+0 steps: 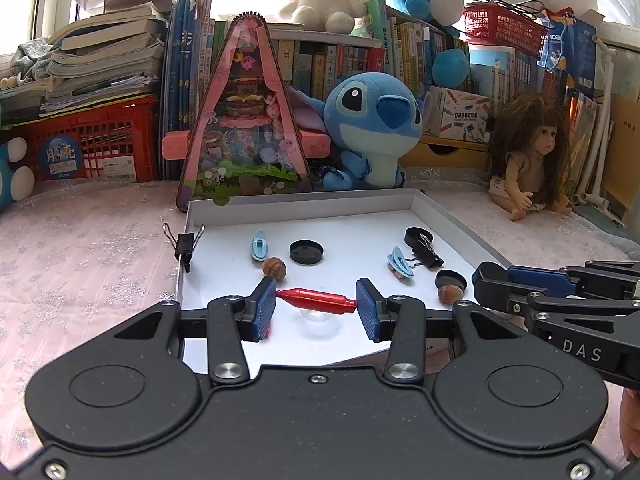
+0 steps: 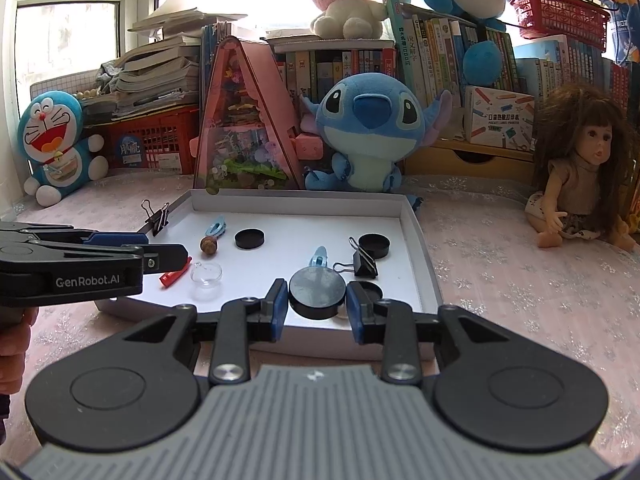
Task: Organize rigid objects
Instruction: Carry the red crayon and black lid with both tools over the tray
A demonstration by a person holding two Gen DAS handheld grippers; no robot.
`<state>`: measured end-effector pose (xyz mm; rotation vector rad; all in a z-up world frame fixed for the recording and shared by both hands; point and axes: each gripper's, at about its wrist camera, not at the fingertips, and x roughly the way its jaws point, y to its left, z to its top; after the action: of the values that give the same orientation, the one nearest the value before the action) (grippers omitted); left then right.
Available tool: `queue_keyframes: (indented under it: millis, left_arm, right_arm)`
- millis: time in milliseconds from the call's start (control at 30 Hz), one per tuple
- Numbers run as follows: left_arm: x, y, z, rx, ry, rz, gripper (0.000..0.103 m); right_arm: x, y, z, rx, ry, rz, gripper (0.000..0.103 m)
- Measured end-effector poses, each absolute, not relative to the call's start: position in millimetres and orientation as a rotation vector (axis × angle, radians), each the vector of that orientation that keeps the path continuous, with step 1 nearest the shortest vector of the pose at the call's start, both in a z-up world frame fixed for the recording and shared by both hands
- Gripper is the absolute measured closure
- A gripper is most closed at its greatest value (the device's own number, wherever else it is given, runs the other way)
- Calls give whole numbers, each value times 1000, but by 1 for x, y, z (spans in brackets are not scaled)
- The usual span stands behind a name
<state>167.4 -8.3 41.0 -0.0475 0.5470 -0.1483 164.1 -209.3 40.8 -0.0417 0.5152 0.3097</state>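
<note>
A white shallow box [image 1: 304,204] [image 2: 416,240] holds small objects. My left gripper [image 1: 316,304] is shut on a red spindle-shaped piece [image 1: 316,301], held end to end above a small clear glass dome [image 1: 318,318]; the piece shows in the right wrist view [image 2: 175,276] beside the dome [image 2: 206,274]. My right gripper [image 2: 317,300] is shut on a black round cap [image 2: 317,290], held above the box's near right part. The right gripper's fingers [image 1: 520,284] enter the left wrist view from the right.
In the box lie black caps [image 1: 306,252] [image 2: 374,245], two blue clips [image 1: 259,245] [image 1: 399,262], two nuts [image 1: 274,269] [image 1: 449,294] and a binder clip [image 2: 362,266]. Another binder clip [image 1: 185,246] grips the left wall. Plush toys, a doll [image 2: 580,184] and books stand behind.
</note>
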Motion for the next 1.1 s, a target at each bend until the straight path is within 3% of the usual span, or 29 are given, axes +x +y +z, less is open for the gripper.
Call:
queue_keyframes:
  millis: [1100]
  left_arm:
    - [248,-19,30,-103,607,-137,62]
  right_arm:
    - [233,-211,46,58,587,275,66]
